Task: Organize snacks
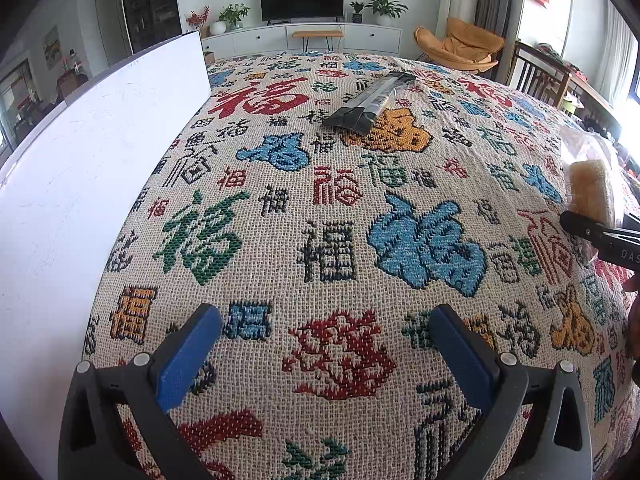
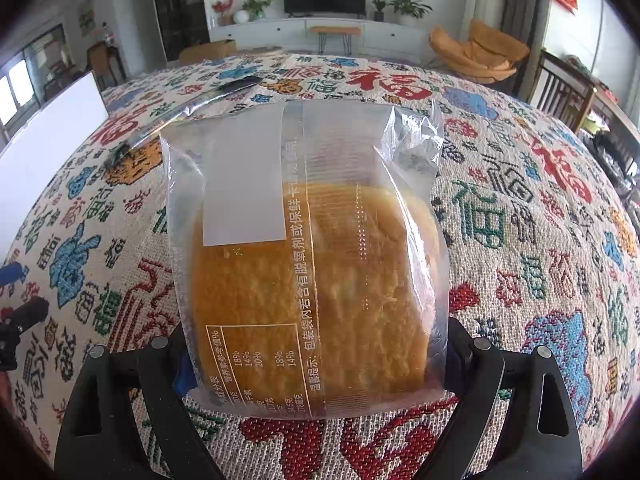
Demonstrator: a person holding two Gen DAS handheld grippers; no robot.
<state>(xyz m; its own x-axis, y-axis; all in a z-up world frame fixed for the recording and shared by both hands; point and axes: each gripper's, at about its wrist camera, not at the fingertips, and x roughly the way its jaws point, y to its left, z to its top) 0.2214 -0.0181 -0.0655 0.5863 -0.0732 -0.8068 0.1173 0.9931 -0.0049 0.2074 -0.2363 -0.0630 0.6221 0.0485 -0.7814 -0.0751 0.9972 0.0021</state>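
Observation:
A clear bag of golden bread (image 2: 308, 280) lies on the patterned tablecloth (image 2: 520, 240), label side up. It fills the gap between the fingers of my right gripper (image 2: 316, 332), which stands open at its widest; the pads flank the bag's near end without visibly squeezing it. In the left wrist view the same bread (image 1: 590, 192) shows at the far right with a right gripper finger (image 1: 592, 232) beside it. My left gripper (image 1: 328, 344) hovers open over bare cloth, nothing between its blue pads. A dark flat snack packet (image 1: 362, 106) lies further back.
A white upright panel (image 1: 80, 184) stands along the table's left side. The dark packet (image 2: 188, 108) lies just behind the bread bag's far left corner. Wooden chairs (image 1: 540, 76) stand past the table's right edge.

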